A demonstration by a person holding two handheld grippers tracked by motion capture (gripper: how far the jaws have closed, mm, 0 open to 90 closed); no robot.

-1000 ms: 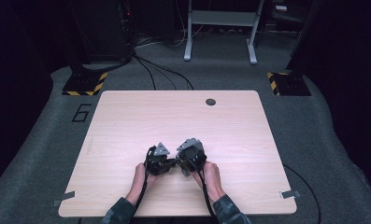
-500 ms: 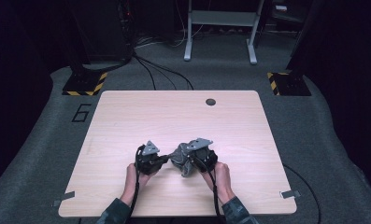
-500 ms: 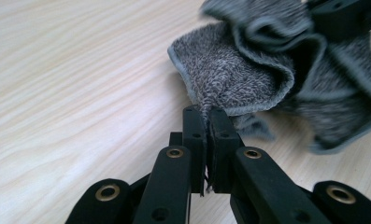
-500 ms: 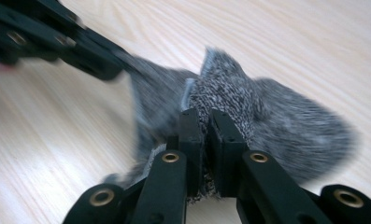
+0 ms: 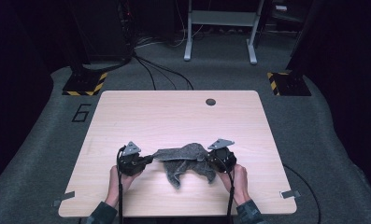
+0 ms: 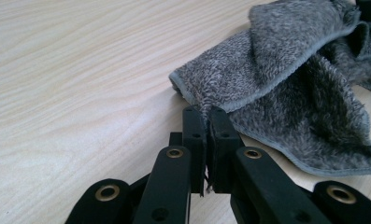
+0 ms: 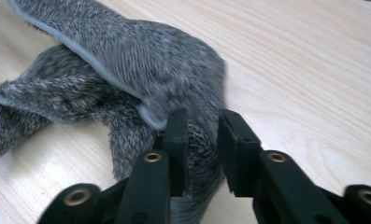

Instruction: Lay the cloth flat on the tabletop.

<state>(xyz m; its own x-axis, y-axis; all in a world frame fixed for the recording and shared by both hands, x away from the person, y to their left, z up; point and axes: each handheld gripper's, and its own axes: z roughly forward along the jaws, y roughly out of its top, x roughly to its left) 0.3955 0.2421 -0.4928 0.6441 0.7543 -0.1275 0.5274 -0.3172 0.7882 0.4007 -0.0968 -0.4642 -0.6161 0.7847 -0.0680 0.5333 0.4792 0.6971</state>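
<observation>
Between both claws: grey towel (image 5: 185,161), corners pinched.

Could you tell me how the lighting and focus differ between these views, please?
High view: the table is lit, the surroundings dark. Left gripper view: the grey towel sharp at the jaws. Right gripper view: near jaws soft, the towel's pile slightly blurred.

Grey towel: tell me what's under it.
Under the grey towel lies the wooden table. Both grippers, left and right, pinch its edges. Anything beneath its bunched folds is hidden.
</observation>
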